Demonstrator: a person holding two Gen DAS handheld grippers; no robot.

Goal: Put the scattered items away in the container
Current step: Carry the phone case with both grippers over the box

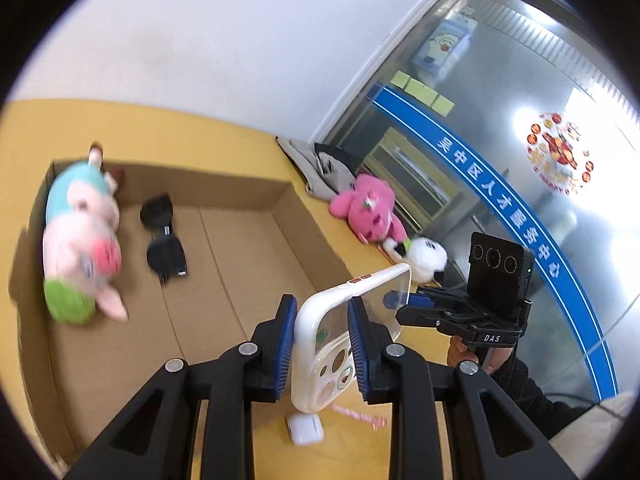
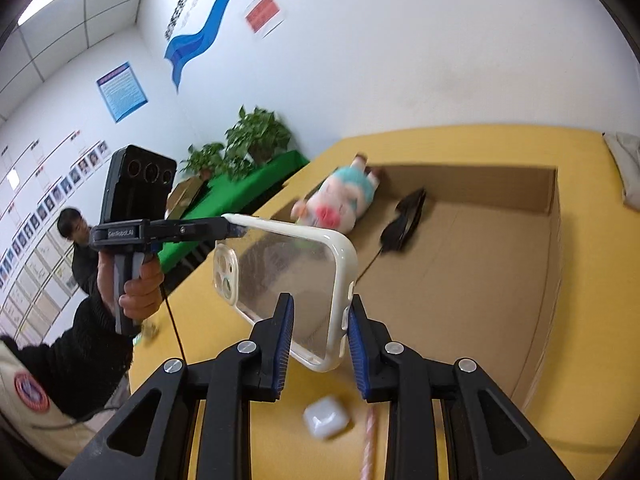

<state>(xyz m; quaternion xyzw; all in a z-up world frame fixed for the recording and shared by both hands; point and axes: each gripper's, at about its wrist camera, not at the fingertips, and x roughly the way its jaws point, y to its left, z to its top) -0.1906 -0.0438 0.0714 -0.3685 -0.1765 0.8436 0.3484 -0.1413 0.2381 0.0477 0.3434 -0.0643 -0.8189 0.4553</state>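
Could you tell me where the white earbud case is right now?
The white earbud case lies on the yellow table, outside the cardboard box, beneath the held phone case.

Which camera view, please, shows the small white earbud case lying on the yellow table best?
The right wrist view: the small white earbud case lies whole on the yellow table, between the right gripper's fingers, though blurred. The left wrist view shows it partly hidden below the clear white-rimmed phone case.

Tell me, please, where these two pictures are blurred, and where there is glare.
Left wrist view: the pig plush in the cardboard box is motion-smeared; bright glare sits on the glass door. Right wrist view: the white earbud case is soft, while the phone case stays fairly sharp.
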